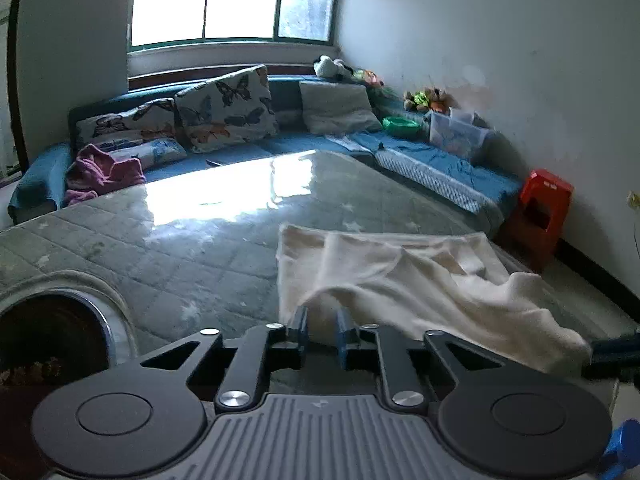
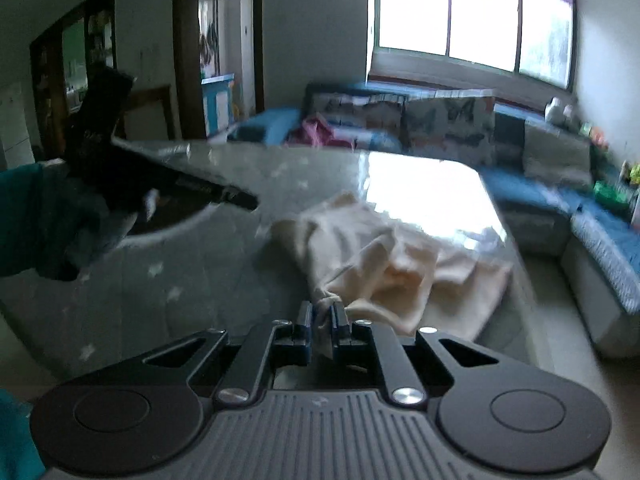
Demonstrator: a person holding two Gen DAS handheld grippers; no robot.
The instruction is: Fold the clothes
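A cream garment point(image 1: 404, 276) lies rumpled on the grey-green quilted table cover point(image 1: 160, 248). My left gripper point(image 1: 322, 322) is at the garment's near edge, its blue-padded fingers narrowly apart with a fold of the cloth between them. In the right wrist view the same garment point(image 2: 376, 256) is bunched up, and my right gripper point(image 2: 322, 314) is shut on a pinched corner of it. The left gripper point(image 2: 224, 192) also shows there, dark, at the left, held by a hand in a teal sleeve.
A blue corner sofa point(image 1: 288, 144) with butterfly cushions point(image 1: 224, 108) wraps the far side of the table. A pink cloth point(image 1: 102, 172) lies on its left end. A red stool point(image 1: 540, 212) stands at the right. A round hole point(image 1: 52, 336) opens in the table at near left.
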